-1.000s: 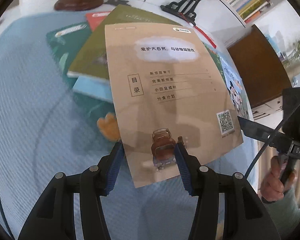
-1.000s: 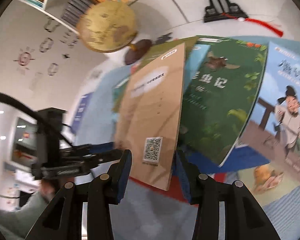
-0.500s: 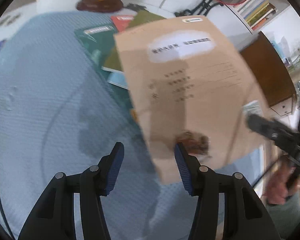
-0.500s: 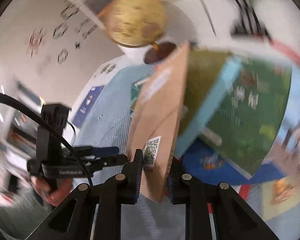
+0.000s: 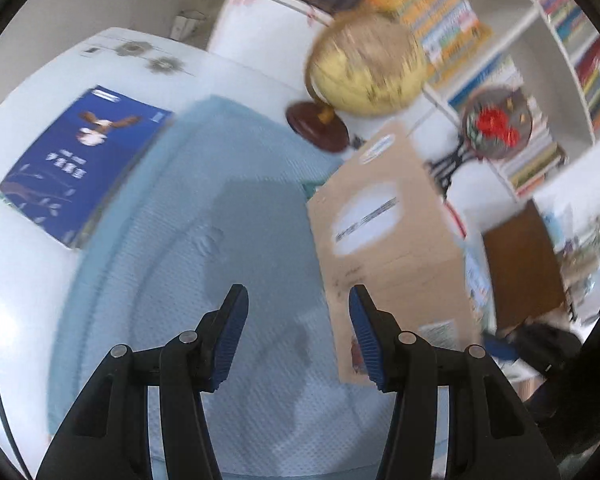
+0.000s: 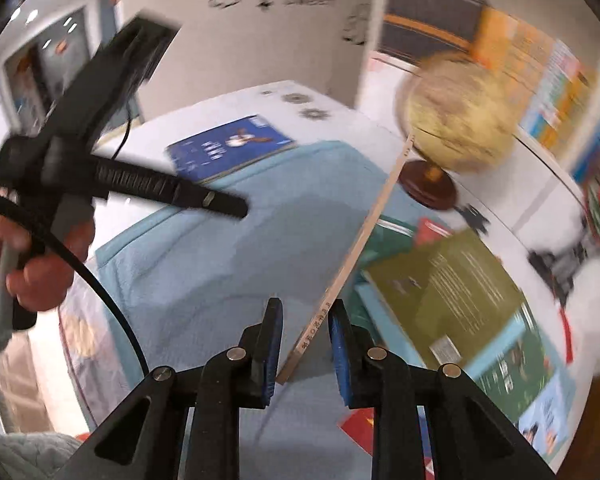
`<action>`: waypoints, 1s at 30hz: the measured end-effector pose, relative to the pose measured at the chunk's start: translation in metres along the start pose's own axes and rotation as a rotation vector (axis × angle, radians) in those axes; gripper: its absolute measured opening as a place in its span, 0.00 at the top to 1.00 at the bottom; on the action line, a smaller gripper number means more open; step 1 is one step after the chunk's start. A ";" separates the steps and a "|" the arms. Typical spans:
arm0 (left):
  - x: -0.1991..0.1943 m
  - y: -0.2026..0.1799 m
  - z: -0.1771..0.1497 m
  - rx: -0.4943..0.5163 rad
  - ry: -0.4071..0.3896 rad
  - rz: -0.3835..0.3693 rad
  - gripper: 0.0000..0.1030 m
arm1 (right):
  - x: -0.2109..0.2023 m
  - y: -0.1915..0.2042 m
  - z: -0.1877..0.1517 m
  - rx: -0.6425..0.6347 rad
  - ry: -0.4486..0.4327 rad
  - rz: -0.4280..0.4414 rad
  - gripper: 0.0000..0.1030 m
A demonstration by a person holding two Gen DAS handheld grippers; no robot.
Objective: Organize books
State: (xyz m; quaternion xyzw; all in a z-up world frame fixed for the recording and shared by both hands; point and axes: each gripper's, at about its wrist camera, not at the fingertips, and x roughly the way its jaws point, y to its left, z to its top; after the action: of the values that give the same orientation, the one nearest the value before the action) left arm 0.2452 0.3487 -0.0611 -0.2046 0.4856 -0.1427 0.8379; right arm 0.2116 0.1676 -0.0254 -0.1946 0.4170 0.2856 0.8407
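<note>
The tan book (image 6: 342, 276) has left the pile, now clamped edge-on in the right tongs (image 6: 304, 346) above the blue mat (image 5: 172, 264), left tongs (image 5: 298, 336) apart and empty; one blue book (image 5: 80, 160) lies set aside, several books (image 6: 452, 292) left.

White bookshelves (image 5: 556, 92) line the wall behind a globe (image 5: 366, 64) on the white table (image 5: 24, 264).

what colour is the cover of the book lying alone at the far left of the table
Dark blue cover with a bird picture and white lettering; clearest in the left wrist view.
</note>
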 end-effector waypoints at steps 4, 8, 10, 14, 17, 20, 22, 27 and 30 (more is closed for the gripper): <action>-0.011 0.028 0.001 -0.045 -0.014 0.025 0.52 | 0.006 0.037 0.011 -0.059 -0.008 0.087 0.49; -0.006 0.070 -0.017 -0.119 0.030 0.083 0.52 | 0.017 0.056 0.000 -0.056 0.006 0.195 0.40; 0.000 0.084 -0.032 -0.145 0.063 0.101 0.53 | 0.031 0.041 -0.014 0.025 0.032 0.219 0.40; 0.027 0.091 -0.061 -0.138 0.154 0.142 0.53 | 0.085 -0.015 -0.043 0.311 0.149 0.225 0.48; 0.046 0.081 -0.075 -0.091 0.201 0.180 0.53 | 0.116 -0.042 -0.061 0.454 0.203 0.222 0.59; 0.052 0.070 -0.081 -0.045 0.188 0.217 0.53 | 0.126 -0.047 -0.070 0.520 0.200 0.258 0.61; 0.053 0.066 -0.081 -0.045 0.192 0.206 0.56 | 0.128 -0.040 -0.074 0.525 0.192 0.297 0.66; 0.042 0.064 -0.078 -0.075 0.159 0.141 0.59 | 0.127 -0.015 -0.072 0.446 0.182 0.250 0.66; 0.016 0.075 -0.073 -0.190 0.075 -0.062 0.59 | 0.130 -0.026 -0.075 0.487 0.174 0.299 0.66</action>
State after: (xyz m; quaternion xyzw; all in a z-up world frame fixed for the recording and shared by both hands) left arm 0.1923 0.3924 -0.1417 -0.2925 0.5215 -0.1295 0.7910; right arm 0.2474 0.1465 -0.1720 0.0525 0.5677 0.2802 0.7723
